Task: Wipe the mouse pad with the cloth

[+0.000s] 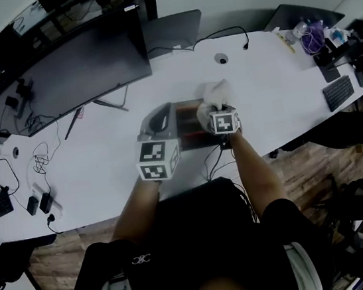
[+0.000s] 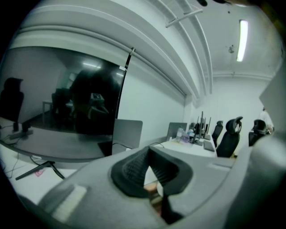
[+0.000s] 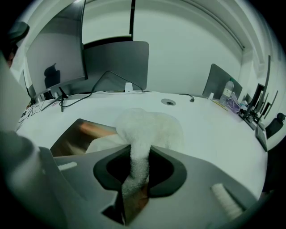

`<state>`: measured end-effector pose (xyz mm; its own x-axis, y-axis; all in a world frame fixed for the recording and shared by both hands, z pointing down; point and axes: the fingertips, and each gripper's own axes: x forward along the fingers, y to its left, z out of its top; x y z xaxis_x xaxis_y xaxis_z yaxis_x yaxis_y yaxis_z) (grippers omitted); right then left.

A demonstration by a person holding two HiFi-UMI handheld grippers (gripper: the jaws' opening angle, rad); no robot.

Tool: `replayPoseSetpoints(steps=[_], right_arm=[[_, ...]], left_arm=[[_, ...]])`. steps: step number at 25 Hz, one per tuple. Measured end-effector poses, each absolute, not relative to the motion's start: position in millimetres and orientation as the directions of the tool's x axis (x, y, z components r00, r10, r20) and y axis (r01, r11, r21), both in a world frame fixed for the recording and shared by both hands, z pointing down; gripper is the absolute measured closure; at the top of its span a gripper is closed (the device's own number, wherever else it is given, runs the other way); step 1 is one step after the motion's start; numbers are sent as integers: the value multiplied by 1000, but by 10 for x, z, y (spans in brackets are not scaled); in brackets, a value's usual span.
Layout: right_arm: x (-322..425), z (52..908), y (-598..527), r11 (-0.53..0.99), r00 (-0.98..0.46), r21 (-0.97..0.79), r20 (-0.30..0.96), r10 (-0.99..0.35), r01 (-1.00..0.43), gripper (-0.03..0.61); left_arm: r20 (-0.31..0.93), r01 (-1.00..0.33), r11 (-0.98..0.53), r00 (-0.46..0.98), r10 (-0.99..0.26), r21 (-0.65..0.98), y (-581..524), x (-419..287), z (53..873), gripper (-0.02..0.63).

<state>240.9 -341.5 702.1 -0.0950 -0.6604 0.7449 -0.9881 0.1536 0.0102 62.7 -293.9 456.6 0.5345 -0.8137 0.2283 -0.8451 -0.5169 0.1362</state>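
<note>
A dark mouse pad [image 1: 189, 125] lies on the white desk [image 1: 274, 88] just in front of the person. My right gripper [image 1: 215, 108] is shut on a fluffy white cloth [image 1: 217, 91], which bunches out ahead of the jaws at the pad's far right corner. In the right gripper view the cloth [image 3: 149, 129] runs down between the fingers of the right gripper [image 3: 139, 154], and the pad [image 3: 73, 134] shows to its left. My left gripper [image 1: 167, 109] hovers over the pad's left side. In its own view the left gripper [image 2: 149, 152] is tilted upward, tips together, holding nothing.
A large curved monitor [image 1: 70, 69] stands at the back left, a grey panel [image 1: 172, 31] behind the pad. Cables and small devices [image 1: 40, 187] lie at the left. A keyboard [image 1: 338, 92] and clutter [image 1: 313, 35] sit at the right. A cable hole [image 1: 221, 57] is beyond the cloth.
</note>
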Motion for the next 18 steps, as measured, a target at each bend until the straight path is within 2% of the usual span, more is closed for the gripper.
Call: replayPoseSetpoints(steps=[18], right_arm=[[2591,7063,-3057,100,-53,16,758,-650,-995,499]], left_arm=[[211,-810,-574,585,-783,119,-2791,689,4484,615]])
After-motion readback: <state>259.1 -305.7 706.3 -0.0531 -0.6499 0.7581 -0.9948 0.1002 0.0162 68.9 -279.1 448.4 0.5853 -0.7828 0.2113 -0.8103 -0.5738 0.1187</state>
